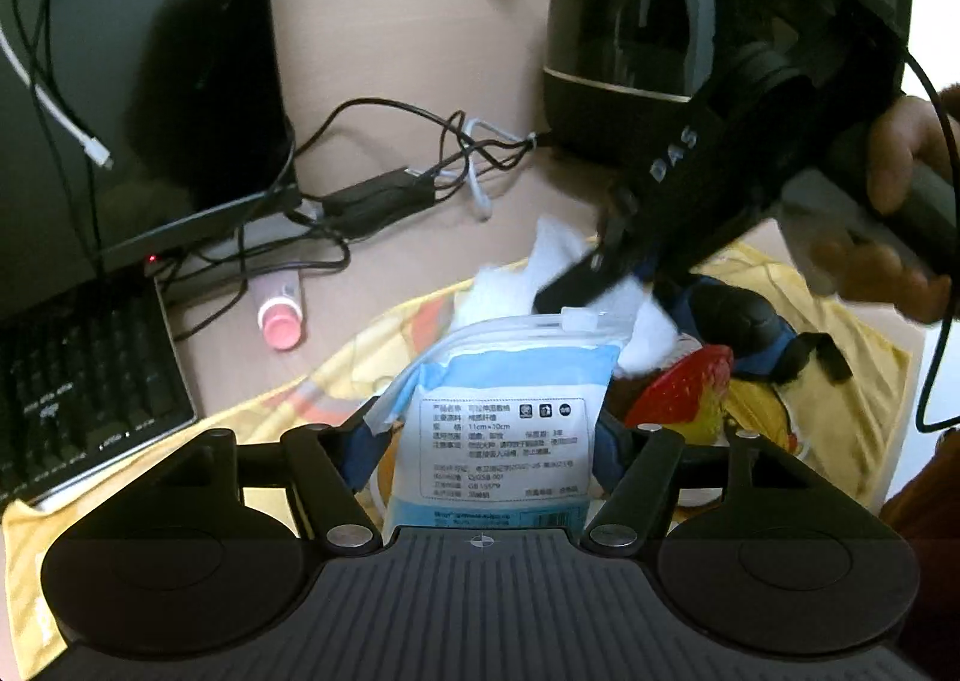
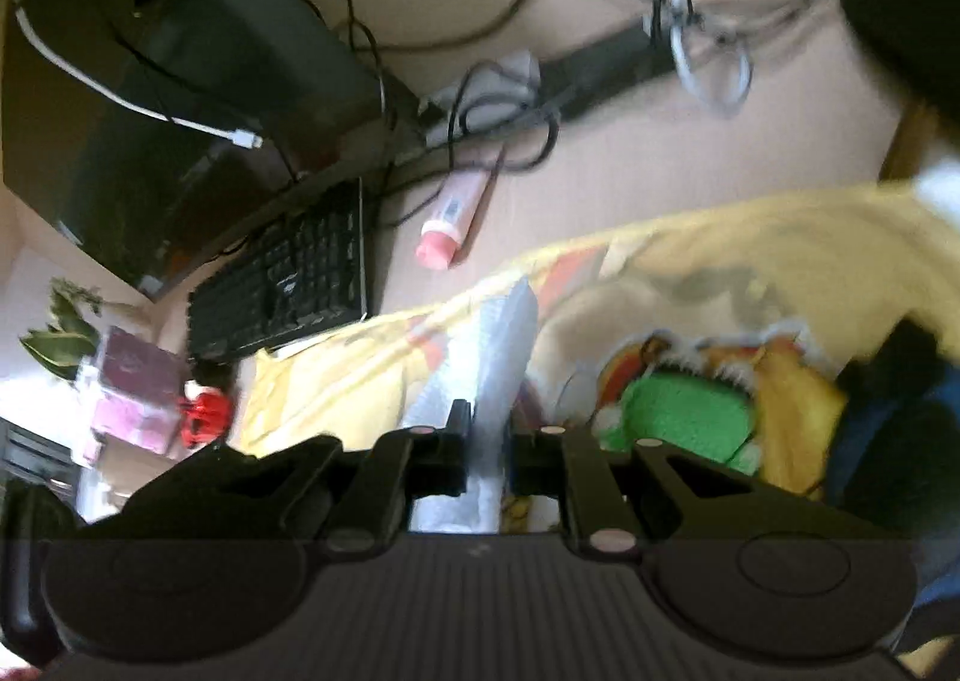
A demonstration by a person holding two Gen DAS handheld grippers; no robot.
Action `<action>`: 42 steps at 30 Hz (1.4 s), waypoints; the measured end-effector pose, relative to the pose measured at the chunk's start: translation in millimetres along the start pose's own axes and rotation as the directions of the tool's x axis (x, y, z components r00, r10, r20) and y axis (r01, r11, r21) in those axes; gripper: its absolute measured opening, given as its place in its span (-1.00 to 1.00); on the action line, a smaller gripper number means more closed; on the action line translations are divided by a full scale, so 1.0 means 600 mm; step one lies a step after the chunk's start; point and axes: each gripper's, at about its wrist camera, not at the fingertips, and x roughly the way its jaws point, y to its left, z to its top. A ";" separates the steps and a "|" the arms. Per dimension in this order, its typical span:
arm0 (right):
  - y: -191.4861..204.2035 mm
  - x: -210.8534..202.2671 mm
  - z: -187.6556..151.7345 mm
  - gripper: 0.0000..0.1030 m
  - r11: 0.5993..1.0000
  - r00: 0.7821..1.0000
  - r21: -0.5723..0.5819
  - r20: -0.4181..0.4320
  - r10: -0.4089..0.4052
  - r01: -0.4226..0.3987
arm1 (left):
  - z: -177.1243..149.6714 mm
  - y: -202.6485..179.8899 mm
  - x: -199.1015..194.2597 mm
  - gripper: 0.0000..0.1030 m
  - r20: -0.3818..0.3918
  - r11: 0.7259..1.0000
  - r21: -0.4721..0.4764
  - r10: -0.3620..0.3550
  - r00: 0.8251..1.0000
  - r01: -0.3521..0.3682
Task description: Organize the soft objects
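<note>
Left wrist view: left gripper [image 1: 492,441] half spread around a blue-white packet [image 1: 498,417], pads seemingly not pressing, view poor. The packet lies on the yellow cloth [image 1: 840,357], strawberry toy [image 1: 690,393] just beside it. Right gripper [image 2: 487,444] pinches a white padded sheet [image 2: 498,357]. Risk: the sheet slips from the thin pinch, or the packet snags. Readable: "DAS" on the right gripper's body, "11cm×10cm" on the packet.
</note>
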 end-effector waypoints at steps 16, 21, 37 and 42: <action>0.077 -0.024 -0.002 -0.74 0.980 0.982 -0.063 0.000 0.191 -0.191 | 0.017 -0.020 0.033 0.72 0.085 0.966 0.189 0.165 0.983 -0.178; 0.084 0.004 -0.026 -0.74 0.981 0.980 -0.053 -0.083 0.182 -0.186 | -0.021 -0.018 0.009 0.78 -0.024 0.979 0.175 0.106 0.994 -0.100; 0.093 0.079 -0.051 -0.73 0.956 0.986 -0.289 -0.140 -0.087 0.043 | -0.111 0.033 -0.047 0.83 -0.212 0.971 -0.180 0.119 0.970 -0.159; 0.082 0.080 -0.021 -0.73 0.931 0.982 -0.335 -0.060 -0.178 0.148 | -0.101 0.040 -0.058 0.91 -0.192 0.949 -0.306 0.022 0.981 -0.081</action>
